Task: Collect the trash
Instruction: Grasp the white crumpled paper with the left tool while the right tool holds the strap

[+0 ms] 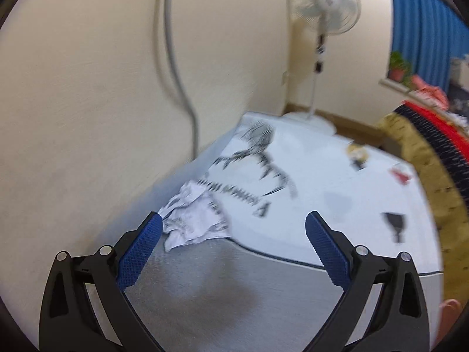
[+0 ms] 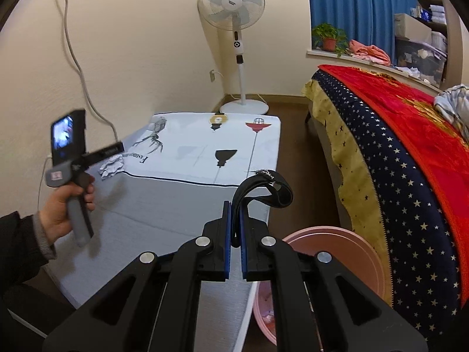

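**A:** ok so the black strap (image 2: 265, 189) is sitting pinched in the right hand-held gripper (image 2: 236, 226), blue pads clamping its lower end. It's rising up out of the jaws, then looping over to the right and curling back down, so its long axis is running roughly up and away from the camera. There's a frayed, whitish bit at the top of the loop, can't tell what that is. It's hanging over the near right edge of the worktop (image 2: 176, 199), with the pink bin (image 2: 346, 243) just beside and below, mostly cut off by the gripper arms.

**B:** and the other trash?

**A:** crumpled paper (image 1: 193, 220) is lying at the left edge of the worktop, near the wall. Left view is really blurring, so the print on the cloth is hard to read. The left hand-held gripper (image 1: 233, 223) is standing wide open, nothing between the pads, paper just ahead of its left finger. In the right view a hand (image 2: 66, 205) is holding that gripper's handle, sleeve cut off at the frame edge.

**B:** background?

**A:** standing fan (image 2: 234, 11) in the corner, bed (image 2: 410, 152) on the right.
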